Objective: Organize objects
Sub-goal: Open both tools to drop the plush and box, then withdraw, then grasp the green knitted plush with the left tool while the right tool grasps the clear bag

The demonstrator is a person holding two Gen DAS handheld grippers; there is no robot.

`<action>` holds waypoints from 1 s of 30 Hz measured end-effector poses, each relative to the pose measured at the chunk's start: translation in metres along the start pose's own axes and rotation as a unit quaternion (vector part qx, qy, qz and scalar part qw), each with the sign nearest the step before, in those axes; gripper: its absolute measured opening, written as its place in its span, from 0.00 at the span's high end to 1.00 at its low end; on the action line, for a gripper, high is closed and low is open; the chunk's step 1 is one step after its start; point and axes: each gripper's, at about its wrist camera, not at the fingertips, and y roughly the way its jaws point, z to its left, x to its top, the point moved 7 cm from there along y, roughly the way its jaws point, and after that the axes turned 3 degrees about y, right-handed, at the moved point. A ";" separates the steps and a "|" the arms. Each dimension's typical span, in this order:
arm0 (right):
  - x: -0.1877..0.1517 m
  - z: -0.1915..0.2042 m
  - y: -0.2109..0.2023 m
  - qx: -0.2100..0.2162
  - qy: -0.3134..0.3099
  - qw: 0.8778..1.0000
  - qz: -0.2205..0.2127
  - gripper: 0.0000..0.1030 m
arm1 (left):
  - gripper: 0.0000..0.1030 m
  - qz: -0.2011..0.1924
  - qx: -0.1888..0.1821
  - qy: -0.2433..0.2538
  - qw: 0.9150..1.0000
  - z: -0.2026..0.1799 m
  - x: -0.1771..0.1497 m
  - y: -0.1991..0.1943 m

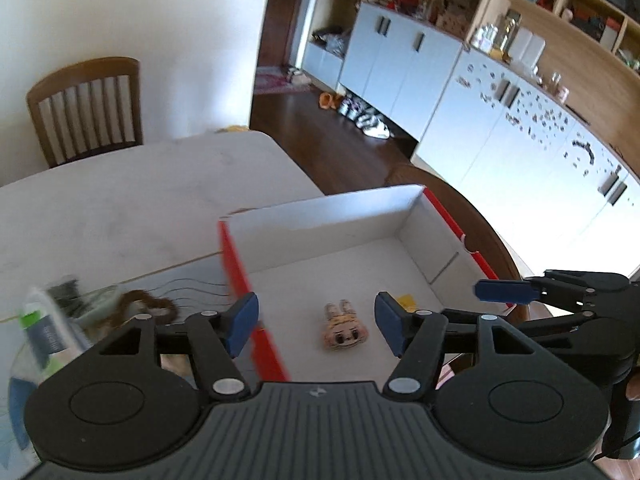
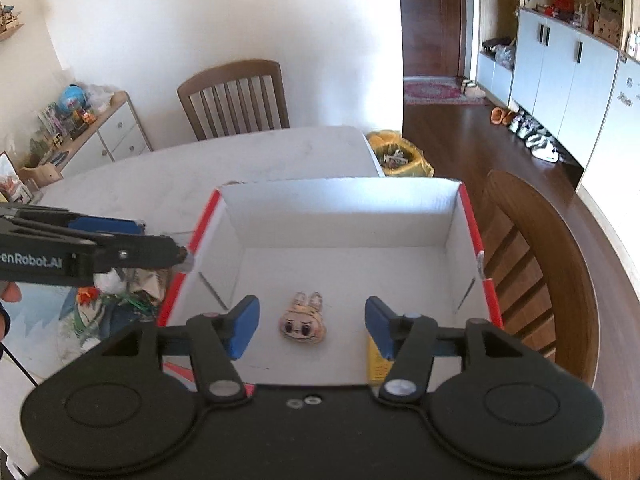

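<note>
Grippers are hovering over a red-edged box [image 2: 472, 236] on the table [image 2: 200, 176], both standing open and holding nothing. The right gripper [image 2: 312, 326] is looking straight down into the box, where a small bunny-faced toy [image 2: 302, 324] is lying flat on the white floor, framed between its blue pads but clear of them, ears pointing toward the far wall. A yellow item [image 2: 378, 360] is showing just under the right pad; what it is cannot be told. The left gripper [image 1: 316, 326] is straddling the box's left wall, its left pad outside and its right pad over the floor near the toy. The things not yet sorted are lying outside the box on the left side: a brown hair tie [image 1: 140, 306], a blurred bottle [image 1: 44, 328] and a loose clutter [image 2: 120, 300] of small items. That pile is sitting nearer the left gripper, so the next pick looks to be its job, with a swing away from the box and downward.
</note>
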 end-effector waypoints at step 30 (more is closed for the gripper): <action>-0.053 0.173 -0.011 0.045 -0.041 0.997 -0.044 0.06 | 0.01 -0.067 0.051 -0.013 0.996 0.173 -0.107 -0.107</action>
